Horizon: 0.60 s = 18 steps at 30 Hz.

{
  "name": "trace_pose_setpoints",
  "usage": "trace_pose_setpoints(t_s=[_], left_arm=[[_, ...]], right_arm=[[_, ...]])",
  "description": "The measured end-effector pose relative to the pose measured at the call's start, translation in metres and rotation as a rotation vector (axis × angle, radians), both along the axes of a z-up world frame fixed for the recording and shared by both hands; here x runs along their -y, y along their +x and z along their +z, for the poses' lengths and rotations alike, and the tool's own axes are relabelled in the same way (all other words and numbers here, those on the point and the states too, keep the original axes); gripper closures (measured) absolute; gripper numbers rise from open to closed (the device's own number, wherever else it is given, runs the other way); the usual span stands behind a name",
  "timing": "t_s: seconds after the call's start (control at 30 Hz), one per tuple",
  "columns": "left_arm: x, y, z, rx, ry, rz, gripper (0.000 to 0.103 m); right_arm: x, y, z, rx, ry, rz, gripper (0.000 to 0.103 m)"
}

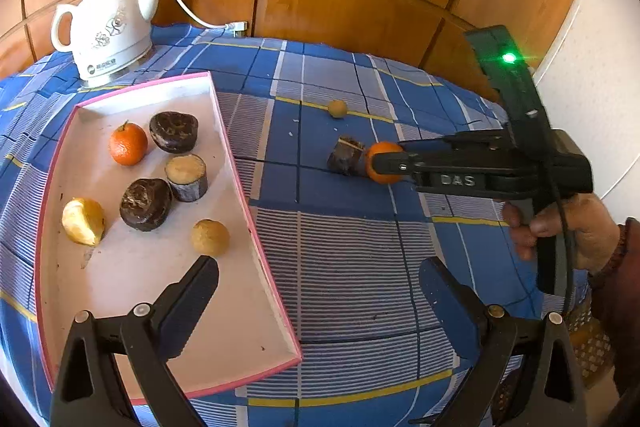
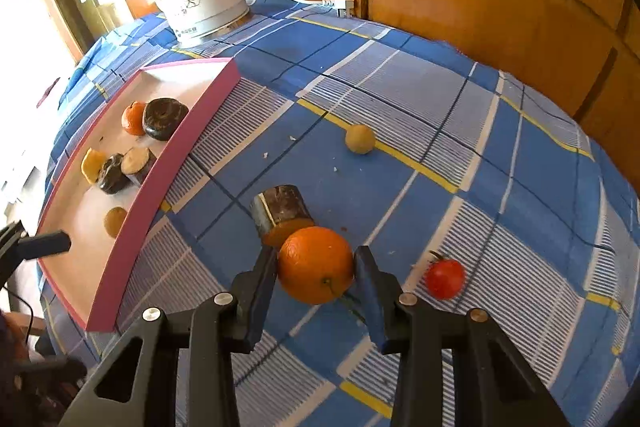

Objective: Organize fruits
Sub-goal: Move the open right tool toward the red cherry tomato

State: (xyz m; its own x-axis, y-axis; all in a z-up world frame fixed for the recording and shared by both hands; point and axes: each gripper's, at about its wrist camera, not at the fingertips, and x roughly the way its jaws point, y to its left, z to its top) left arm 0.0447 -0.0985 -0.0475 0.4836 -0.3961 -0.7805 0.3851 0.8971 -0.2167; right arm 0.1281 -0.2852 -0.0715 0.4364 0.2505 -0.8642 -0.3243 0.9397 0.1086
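I see the checked tablecloth (image 2: 460, 131), then the pink tray (image 1: 256, 239) of fruit beneath my wide-open left gripper (image 1: 320, 291). My right gripper (image 2: 316, 269) clamps the orange (image 2: 316, 263) on the cloth, right of the tray.

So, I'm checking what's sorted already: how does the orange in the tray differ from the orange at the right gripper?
The tray orange looks smaller and lies inside the pink-rimmed tray, touched by nothing. The gripper orange looks larger, is outside the tray over the checked cloth, and sits between the right gripper's fingers. Both are round and orange.
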Motion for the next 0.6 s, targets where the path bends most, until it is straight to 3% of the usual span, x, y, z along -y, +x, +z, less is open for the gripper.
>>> trace_pose_setpoints(t_s=[0.17, 0.37, 0.5, 0.6], left_arm=[[-0.004, -0.001, 0.001, 0.001, 0.002, 0.013, 0.002], [-0.003, -0.004, 0.002, 0.005, 0.013, 0.008, 0.002], [0.000, -0.005, 0.003, 0.013, 0.022, 0.000, 0.002], [0.003, -0.005, 0.003, 0.015, 0.032, -0.008, 0.002]], right_arm=[[0.002, -0.004, -0.005, -0.091, -0.012, 0.062, 0.063], [0.006, -0.008, -0.008, -0.118, -0.046, 0.074, 0.060], [0.027, -0.006, 0.013, -0.083, 0.088, 0.013, 0.052], [0.057, 0.000, 0.024, -0.033, 0.169, -0.139, 0.050]])
